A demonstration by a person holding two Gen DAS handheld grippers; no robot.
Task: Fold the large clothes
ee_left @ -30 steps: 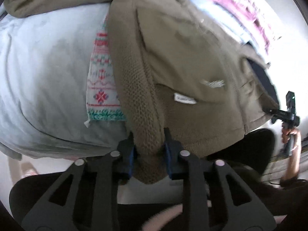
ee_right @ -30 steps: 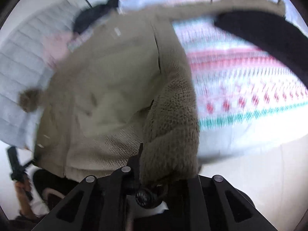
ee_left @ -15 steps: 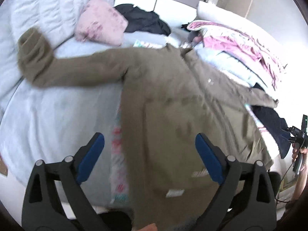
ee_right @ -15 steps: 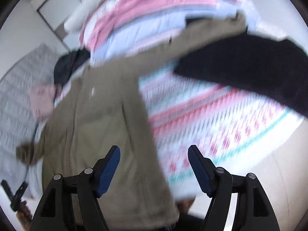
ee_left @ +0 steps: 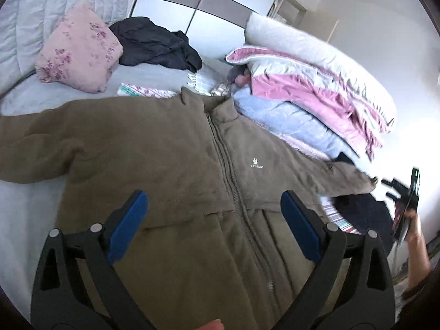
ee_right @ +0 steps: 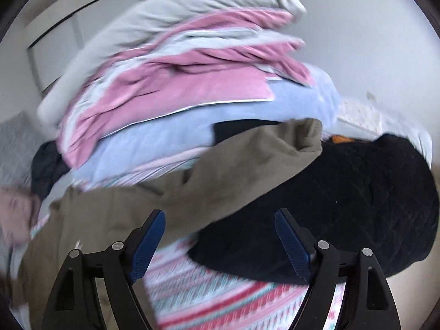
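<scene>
An olive-brown zip-up fleece jacket (ee_left: 176, 165) lies spread front-up on the bed, sleeves out to both sides. My left gripper (ee_left: 213, 214) is open and empty, held above the jacket's lower front near the zipper. My right gripper (ee_right: 220, 236) is open and empty, above the jacket's right sleeve (ee_right: 247, 170), which lies over a black garment (ee_right: 343, 214). The right wrist view is blurred.
A stack of folded pink, white and blue bedding (ee_left: 308, 88) stands at the right of the bed. A pink pillow (ee_left: 77, 55) and a dark garment (ee_left: 156, 44) lie at the head. A patterned blanket (ee_right: 220, 288) lies under the jacket. A wardrobe (ee_left: 203, 0) stands behind.
Both grippers were shut on the jacket's hem a second ago. They have let go, opened wide and lifted back; the jacket now lies flat on the bed.
</scene>
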